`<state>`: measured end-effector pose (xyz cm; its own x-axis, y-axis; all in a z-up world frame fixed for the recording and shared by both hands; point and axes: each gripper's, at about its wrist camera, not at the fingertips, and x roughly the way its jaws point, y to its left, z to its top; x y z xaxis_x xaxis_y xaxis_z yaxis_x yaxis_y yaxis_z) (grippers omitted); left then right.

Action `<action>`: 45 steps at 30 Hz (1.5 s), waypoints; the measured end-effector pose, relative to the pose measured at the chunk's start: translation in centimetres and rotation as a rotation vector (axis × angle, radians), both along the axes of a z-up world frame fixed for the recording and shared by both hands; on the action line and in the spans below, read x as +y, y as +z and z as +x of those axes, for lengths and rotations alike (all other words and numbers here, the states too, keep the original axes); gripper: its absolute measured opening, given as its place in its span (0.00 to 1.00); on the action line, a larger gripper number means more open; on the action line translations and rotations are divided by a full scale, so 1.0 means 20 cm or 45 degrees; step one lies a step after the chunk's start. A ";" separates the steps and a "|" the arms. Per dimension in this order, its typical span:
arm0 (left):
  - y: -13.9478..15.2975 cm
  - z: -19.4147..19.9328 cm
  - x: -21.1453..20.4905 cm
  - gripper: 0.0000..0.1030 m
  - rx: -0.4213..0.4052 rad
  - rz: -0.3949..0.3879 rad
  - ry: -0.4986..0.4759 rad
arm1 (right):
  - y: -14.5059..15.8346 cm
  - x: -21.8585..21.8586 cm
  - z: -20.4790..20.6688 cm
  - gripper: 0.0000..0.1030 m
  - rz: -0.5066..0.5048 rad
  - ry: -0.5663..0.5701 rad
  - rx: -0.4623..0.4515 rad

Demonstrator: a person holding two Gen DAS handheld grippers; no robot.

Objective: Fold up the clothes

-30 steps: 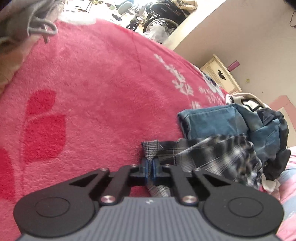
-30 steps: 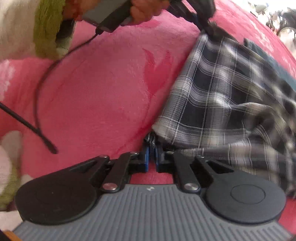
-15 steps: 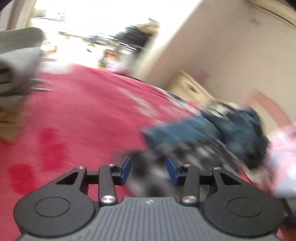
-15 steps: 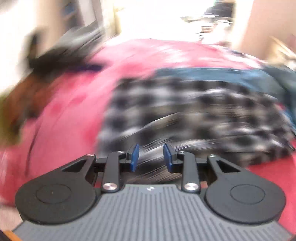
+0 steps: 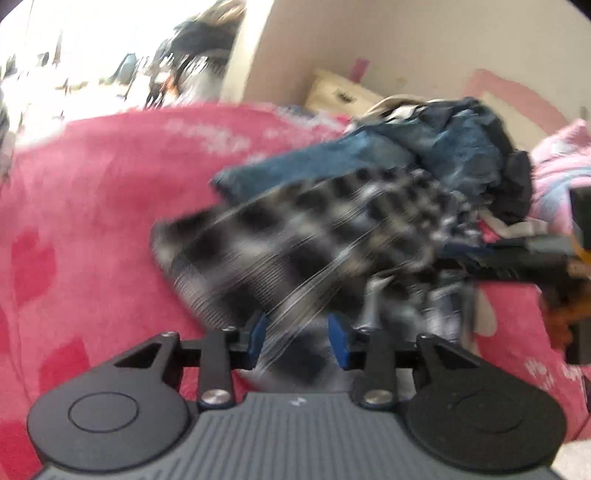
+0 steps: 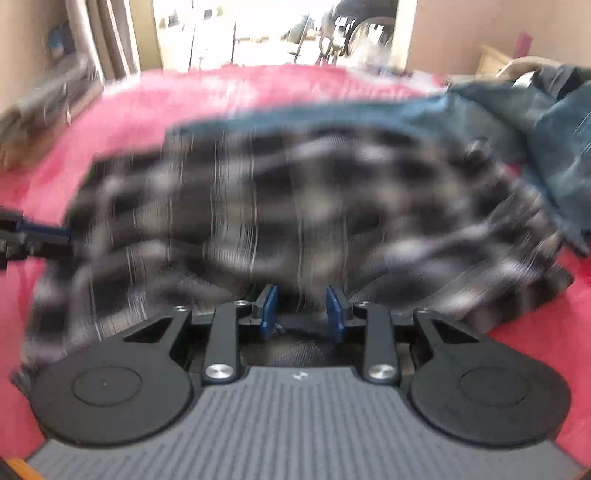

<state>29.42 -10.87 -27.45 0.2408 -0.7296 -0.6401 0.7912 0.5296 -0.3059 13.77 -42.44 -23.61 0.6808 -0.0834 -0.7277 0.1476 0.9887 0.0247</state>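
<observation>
A black-and-white plaid garment lies in a loose heap on a pink plush blanket covering a bed, filling the middle of both blurred wrist views. It looks like thin woven cloth: light, limp, and not fragile, likely to sag and bunch wherever it is lifted, so a hem edge or corner seems the best place to pinch it. The left tool has its blue pads apart and is narrowing, with plaid cloth seen between the pads but not clamped. The right tool also stands parted, gripping nothing. At 2 o'clock from the plaid, touching its far edge, sits a rumpled pile of blue denim. The blanket is soft and will give under pressure. Beyond it, at 12 o'clock, are a beige wall and a bright doorway.
</observation>
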 end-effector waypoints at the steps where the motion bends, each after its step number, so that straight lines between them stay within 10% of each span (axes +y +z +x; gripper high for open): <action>1: 0.03 -0.03 0.00 0.40 -0.025 -0.022 -0.026 | 0.00 -0.01 0.00 0.27 0.010 -0.001 -0.024; 7: -0.12 -0.28 -0.15 0.41 -0.040 0.119 -0.286 | -0.17 -0.10 -0.01 0.27 -0.005 0.012 0.008; 12: -0.13 -0.31 -0.13 0.45 -0.076 0.112 -0.302 | -0.02 -0.24 -0.01 0.28 0.023 -0.041 -0.138; 20: -0.06 -0.24 -0.04 0.57 0.046 0.022 -0.290 | -0.15 -0.63 0.20 0.31 0.018 -0.465 -0.032; 24: 0.02 -0.18 0.07 0.73 0.072 -0.087 -0.288 | 0.04 -0.27 0.09 0.32 -0.068 -0.109 -0.151; 31: -0.05 0.06 0.22 0.72 0.329 -0.086 -0.007 | 0.18 0.50 -0.11 0.54 -0.097 0.741 -0.057; 40: -0.14 0.19 0.34 0.71 0.561 -0.098 0.229 | 0.04 0.97 -0.11 0.79 -0.250 1.116 0.074; 45: -0.15 0.22 0.38 0.70 0.610 -0.116 0.277 | -0.07 0.98 -0.06 0.75 -0.387 1.111 0.183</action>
<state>33.83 -3.21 -30.52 0.0890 -0.7530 -0.6519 0.4267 0.6202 -0.6582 12.47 -22.92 -24.99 0.4976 0.2141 -0.8406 -0.6685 0.7122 -0.2144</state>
